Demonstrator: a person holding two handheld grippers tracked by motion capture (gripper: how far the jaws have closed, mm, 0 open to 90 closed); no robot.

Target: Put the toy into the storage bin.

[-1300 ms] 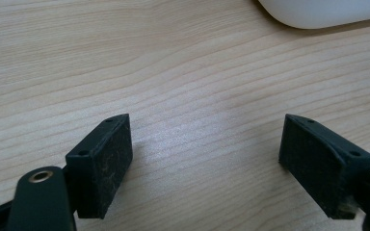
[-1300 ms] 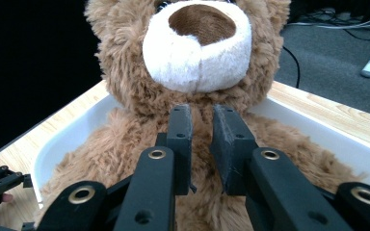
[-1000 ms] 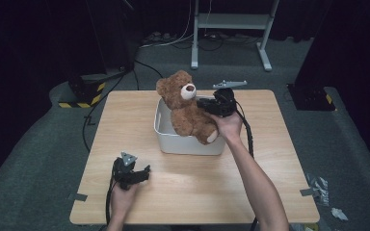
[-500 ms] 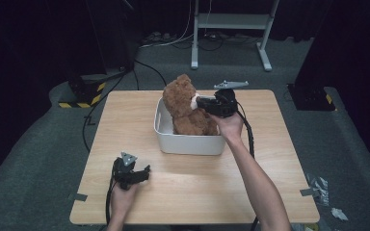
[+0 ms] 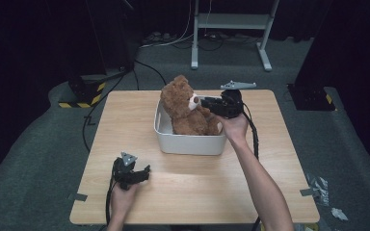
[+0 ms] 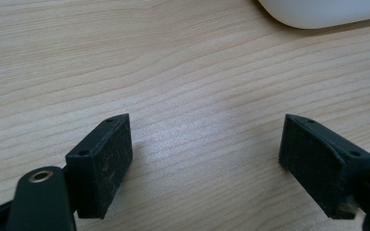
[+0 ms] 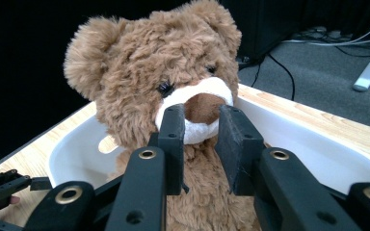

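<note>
- From above I saw the teddy bear (image 5: 187,109) sitting upright inside the white bin (image 5: 189,142), which stood near the middle of the worktop (image 5: 270,178).
- The right gripper view gave what the high view could not: the right gripper (image 7: 200,122) had its jaws on either side of the bear's muzzle, standing a little apart. They had just been opening, and I could not tell whether the pads still touched the fur.
- The left gripper view showed the left gripper (image 6: 204,159) with its jaws wide apart and nothing between them, bare wood below and the bin's rounded corner just beyond.
- In the high view that left gripper rested on the worktop on my side of the bin, well apart from it.
- Beyond the bin, off the worktop, stood a white metal stand (image 5: 231,33) and yellow-black striped tape (image 5: 84,98) on the floor.
- The bear's head hid the bin's far wall.
</note>
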